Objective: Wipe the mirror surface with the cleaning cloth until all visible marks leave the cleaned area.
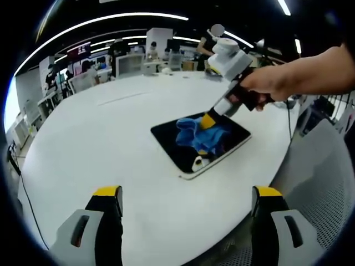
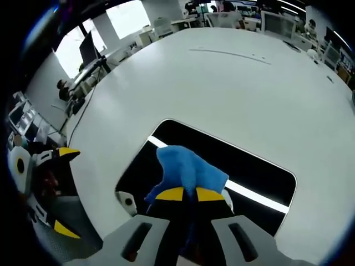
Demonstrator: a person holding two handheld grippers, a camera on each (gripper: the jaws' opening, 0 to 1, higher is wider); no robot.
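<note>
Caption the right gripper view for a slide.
Right gripper presses the blue cloth onto the mirror on a white table.

Bright, even overhead strip lights (image 1: 138, 16); soft shadows only. Ceiling-light streak reflected across mirror (image 2: 244, 191). Window (image 2: 127, 16) blown out. Strong fisheye bending at edges, background desks soft, near jaws slightly blurred

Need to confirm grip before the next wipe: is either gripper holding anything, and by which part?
The right gripper is shut on the blue cloth, pinching a bunched edge against the mirror. The left gripper is open, holding nothing.
</note>
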